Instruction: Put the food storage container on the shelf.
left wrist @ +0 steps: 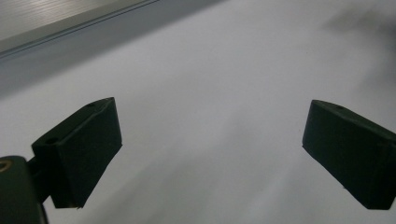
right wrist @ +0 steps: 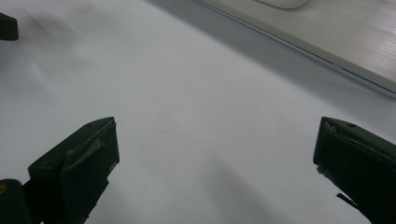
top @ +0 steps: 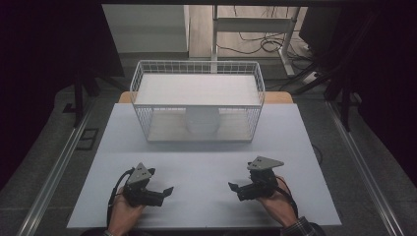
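White sheet: the table top is pale white-grey, bare under both my tools.
Left gripper: in my left hand at about 7 o'clock on the table, tips aimed toward 3 o'clock, low over the surface.
Left jaws: spread wide in the left gripper view, plain tabletop between them, nothing gripped.
Right gripper: in my right hand at about 5 o'clock, tips aimed toward 9 o'clock, facing the left one, well apart.
Right jaws: also wide in the right gripper view, bare table in the gap, holding nothing.
Wire basket: white mesh, at 12 o'clock on the table, well apart from both grippers, a flat white board lying across its top.
Round object: whitish, dome-like, inside the basket under the board, near the front wall; can't tell what it is through the mesh.
Basket base: pale edge strip at about 1 o'clock in the right gripper view.
Other tip: dark bit at 10 o'clock in the right gripper view, the left gripper's jaw.
Grey plates: three-cornered, one on top of each gripper.
Cables: black, trailing back past my wrists toward 6 o'clock.
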{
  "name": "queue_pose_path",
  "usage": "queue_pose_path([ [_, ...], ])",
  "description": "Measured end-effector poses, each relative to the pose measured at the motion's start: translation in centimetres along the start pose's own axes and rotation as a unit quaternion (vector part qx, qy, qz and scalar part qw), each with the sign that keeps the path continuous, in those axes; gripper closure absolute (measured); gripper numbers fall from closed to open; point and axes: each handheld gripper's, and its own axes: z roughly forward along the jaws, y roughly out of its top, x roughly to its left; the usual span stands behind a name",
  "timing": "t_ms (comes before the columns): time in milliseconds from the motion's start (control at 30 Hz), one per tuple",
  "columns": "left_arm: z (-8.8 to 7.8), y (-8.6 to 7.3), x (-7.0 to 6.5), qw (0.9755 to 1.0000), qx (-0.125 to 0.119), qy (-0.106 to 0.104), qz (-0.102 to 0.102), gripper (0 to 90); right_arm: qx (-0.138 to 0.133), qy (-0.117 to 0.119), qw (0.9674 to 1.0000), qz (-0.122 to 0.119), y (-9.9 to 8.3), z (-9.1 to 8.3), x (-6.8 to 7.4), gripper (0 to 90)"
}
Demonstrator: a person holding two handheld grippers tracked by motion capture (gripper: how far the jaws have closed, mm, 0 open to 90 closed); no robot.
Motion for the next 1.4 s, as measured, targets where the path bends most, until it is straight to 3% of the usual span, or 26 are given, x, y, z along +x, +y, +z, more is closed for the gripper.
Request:
queue_pose_path([
  [667, -2.1, -1.1, 0.7, 0.9996, -0.007, 0.015, -0.022, 4.6, -0.007, -0.029, 0.9992, 0.026, -2.3, -3.0, -1.3, 0.0],
  [1400, -4.9, -3.1, 1.7, 0.9978, -0.016, 0.049, -0.041, 4.5, -0.004, -0.067, 0.9958, 0.062, -5.3, -5.4, -2.6, 0.0],
])
